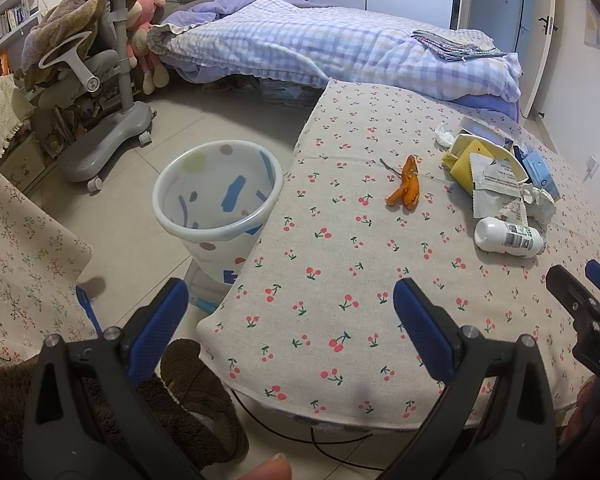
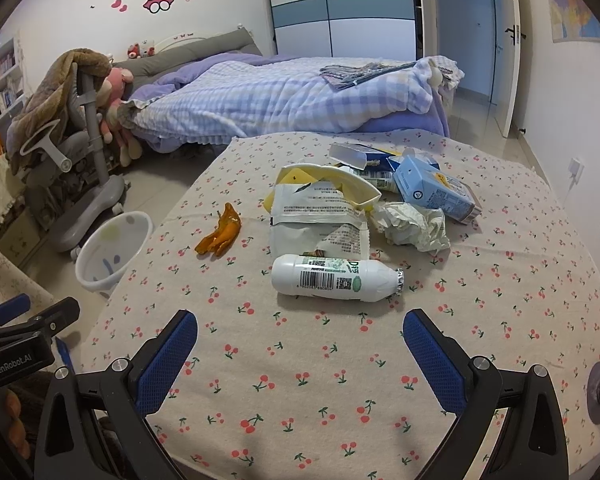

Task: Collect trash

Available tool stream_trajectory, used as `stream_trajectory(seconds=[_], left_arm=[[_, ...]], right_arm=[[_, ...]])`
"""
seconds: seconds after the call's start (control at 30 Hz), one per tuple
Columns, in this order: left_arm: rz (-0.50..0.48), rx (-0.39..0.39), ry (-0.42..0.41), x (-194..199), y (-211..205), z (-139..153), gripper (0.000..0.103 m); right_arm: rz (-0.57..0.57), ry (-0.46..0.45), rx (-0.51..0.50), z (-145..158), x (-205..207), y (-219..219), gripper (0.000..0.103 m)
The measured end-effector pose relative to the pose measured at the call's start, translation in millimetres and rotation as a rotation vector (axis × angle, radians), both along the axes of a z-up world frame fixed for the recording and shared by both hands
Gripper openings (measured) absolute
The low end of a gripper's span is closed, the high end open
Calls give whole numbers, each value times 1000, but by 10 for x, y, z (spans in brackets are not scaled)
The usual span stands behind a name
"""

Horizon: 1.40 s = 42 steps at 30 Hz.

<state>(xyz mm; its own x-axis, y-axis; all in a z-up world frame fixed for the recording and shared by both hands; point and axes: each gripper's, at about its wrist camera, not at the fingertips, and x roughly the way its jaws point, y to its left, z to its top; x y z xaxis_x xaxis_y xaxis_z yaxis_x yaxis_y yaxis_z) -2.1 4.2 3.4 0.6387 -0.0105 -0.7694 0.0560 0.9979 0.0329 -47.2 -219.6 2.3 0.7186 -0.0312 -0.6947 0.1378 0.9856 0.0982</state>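
On the cherry-print table [image 2: 300,400] lies a heap of trash: a white bottle [image 2: 332,282] on its side, a torn white wrapper [image 2: 320,220], crumpled paper [image 2: 416,224], a blue carton [image 2: 436,192], a yellow-white bowl [image 2: 340,182] and an orange peel [image 2: 222,232]. The same white bottle [image 1: 508,237] and orange peel [image 1: 406,190] show in the left wrist view. A translucent spotted trash bin [image 1: 218,200] stands on the floor left of the table. My left gripper [image 1: 290,300] is open over the table's near-left corner. My right gripper [image 2: 300,334] is open, just short of the bottle.
A bed with a checked purple quilt [image 2: 280,100] lies behind the table. A grey wheeled chair [image 1: 100,120] draped with a brown blanket stands at the left near bookshelves. Another floral-cloth table [image 1: 16,260] sits at the far left. Black cable [image 1: 300,436] hangs below the table edge.
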Motion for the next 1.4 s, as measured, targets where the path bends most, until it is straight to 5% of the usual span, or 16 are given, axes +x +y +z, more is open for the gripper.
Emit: stream_trajectory(seconds=[1.4], left_arm=[[4,2,-7,32,65,65,102]], right_arm=[[1,5,11,-30,7,19,103]])
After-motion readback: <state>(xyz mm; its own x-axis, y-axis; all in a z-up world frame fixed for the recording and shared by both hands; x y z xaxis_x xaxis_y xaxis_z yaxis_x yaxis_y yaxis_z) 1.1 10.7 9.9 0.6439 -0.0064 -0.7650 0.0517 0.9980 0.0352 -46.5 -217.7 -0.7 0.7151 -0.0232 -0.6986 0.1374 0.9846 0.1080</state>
